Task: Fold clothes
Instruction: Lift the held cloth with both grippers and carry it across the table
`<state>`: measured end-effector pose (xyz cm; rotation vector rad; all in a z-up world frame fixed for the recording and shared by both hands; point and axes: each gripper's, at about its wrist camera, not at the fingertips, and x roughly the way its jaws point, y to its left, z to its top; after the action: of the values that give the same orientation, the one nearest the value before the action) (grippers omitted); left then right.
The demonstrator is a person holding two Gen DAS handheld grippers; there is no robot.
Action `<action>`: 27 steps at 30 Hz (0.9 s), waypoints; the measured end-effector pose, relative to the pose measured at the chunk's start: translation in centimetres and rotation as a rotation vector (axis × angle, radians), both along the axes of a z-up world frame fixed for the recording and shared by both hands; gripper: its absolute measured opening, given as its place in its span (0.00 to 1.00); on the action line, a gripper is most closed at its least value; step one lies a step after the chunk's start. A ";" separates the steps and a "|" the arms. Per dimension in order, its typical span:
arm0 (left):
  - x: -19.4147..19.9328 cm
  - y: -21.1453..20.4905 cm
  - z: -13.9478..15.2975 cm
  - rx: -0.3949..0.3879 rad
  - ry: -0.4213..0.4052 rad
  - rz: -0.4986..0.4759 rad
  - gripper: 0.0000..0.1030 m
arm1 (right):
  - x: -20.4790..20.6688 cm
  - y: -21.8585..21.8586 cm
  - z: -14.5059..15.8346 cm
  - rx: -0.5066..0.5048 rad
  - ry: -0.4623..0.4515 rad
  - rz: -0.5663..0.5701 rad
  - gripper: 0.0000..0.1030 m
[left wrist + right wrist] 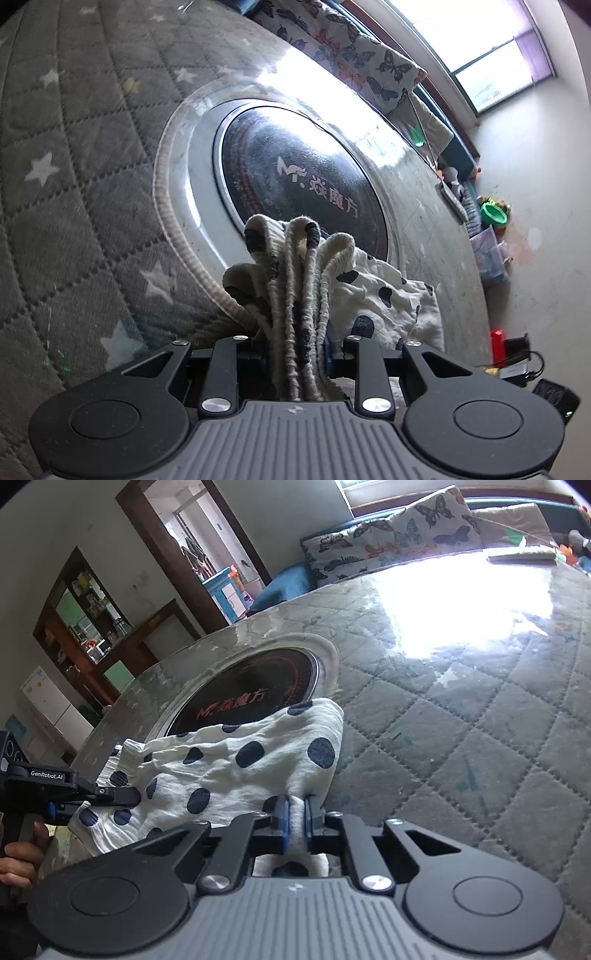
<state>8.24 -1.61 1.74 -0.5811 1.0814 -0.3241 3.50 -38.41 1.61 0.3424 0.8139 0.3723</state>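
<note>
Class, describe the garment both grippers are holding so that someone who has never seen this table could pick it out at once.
Start at the round table under its grey quilted star-print cover, then find the dark round hotplate set in its middle. Draped over the hotplate's near edge lies the garment, pinched by the left gripper and right gripper. It is the only white cloth with large navy dots.

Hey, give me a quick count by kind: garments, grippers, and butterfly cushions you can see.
Polka-dot garment: 1
Grippers: 2, the left gripper and the right gripper, each shut on the garment
Butterfly cushions: 1
Total: 4
</note>
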 end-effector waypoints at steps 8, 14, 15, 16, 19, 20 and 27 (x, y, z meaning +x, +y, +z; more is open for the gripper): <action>0.5 -2.7 2.2 0.042 -0.053 -0.065 0.27 | -1.4 0.3 2.7 -0.058 -0.105 -0.014 0.03; 2.1 -5.8 3.9 0.047 -0.091 -0.138 0.27 | -1.8 -0.5 5.1 -0.130 -0.166 -0.028 0.03; 2.4 -6.5 4.2 0.046 -0.098 -0.150 0.27 | -1.9 -0.8 5.5 -0.139 -0.175 -0.039 0.03; 2.7 -7.2 4.4 0.046 -0.102 -0.163 0.27 | -1.9 -1.2 5.9 -0.148 -0.183 -0.050 0.03; 4.0 -9.5 5.0 0.043 -0.121 -0.205 0.27 | -1.9 -2.5 6.9 -0.167 -0.196 -0.088 0.03; 4.5 -10.4 5.2 0.041 -0.126 -0.216 0.27 | -1.9 -3.0 7.2 -0.176 -0.201 -0.102 0.03; 7.2 -16.7 6.3 0.034 -0.171 -0.305 0.27 | -1.5 -7.2 9.0 -0.242 -0.230 -0.214 0.03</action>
<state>15.46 -18.27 8.01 -0.3500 1.0071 -0.6091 2.04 -45.64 10.57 0.1538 0.5818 0.1079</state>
